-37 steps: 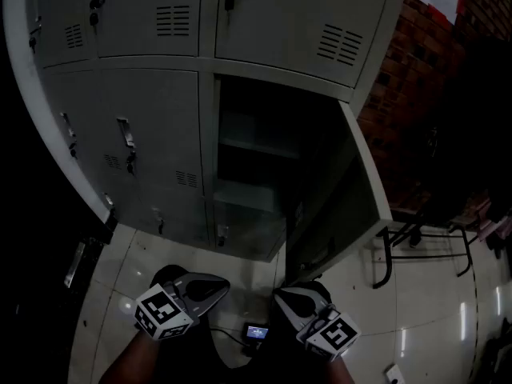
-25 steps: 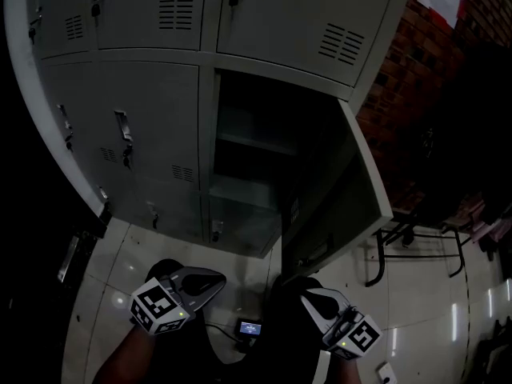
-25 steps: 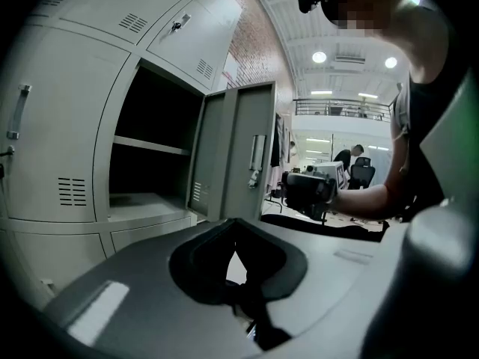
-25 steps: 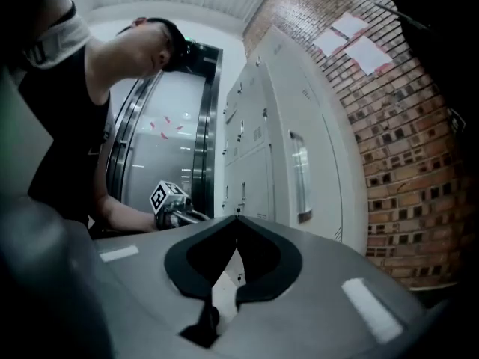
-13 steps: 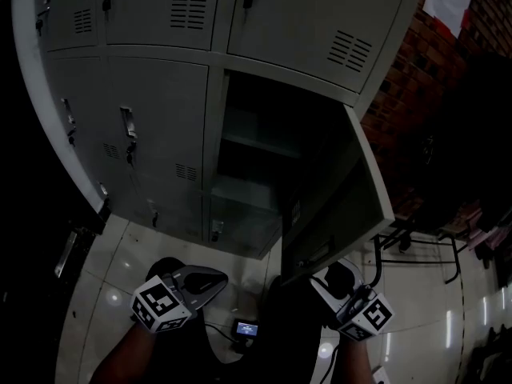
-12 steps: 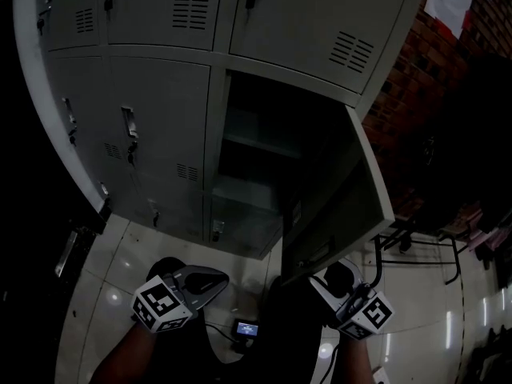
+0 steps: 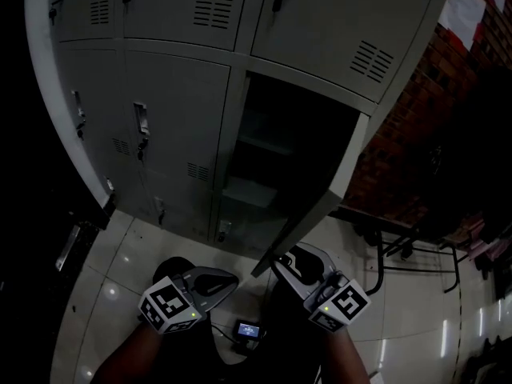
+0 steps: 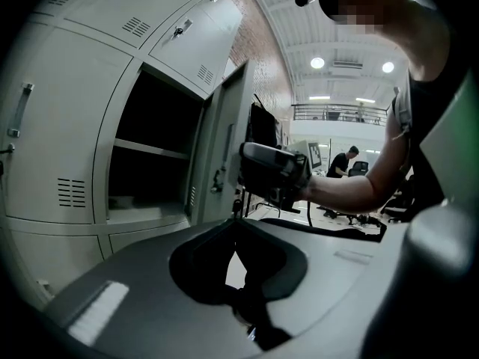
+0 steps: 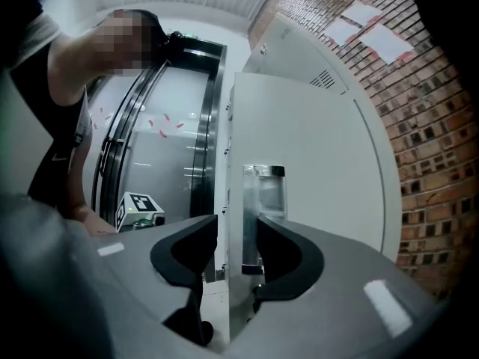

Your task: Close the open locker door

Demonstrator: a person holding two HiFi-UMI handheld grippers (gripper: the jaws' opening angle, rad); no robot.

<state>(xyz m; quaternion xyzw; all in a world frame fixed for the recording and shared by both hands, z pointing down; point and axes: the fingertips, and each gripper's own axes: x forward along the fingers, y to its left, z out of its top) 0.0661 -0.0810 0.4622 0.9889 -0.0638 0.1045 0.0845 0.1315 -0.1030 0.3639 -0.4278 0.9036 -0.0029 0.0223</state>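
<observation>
The locker door (image 7: 316, 206) is standing open at the right of the locker bank (image 7: 176, 110), swung out toward the near side, with its handle (image 9: 263, 193) on the outer face. The right gripper (image 7: 284, 262) is straddling the door's lower free edge. Its jaws are closing around that edge but are not yet pinching it. The left gripper (image 7: 228, 280) is hanging to the near left, well apart from the door, its jaws together and holding nothing.

Locker door (image 7: 316, 206) right of closed lockers (image 7: 172, 126) — chair (image 7: 382, 253) farther right, before brick wall (image 7: 408, 158)
</observation>
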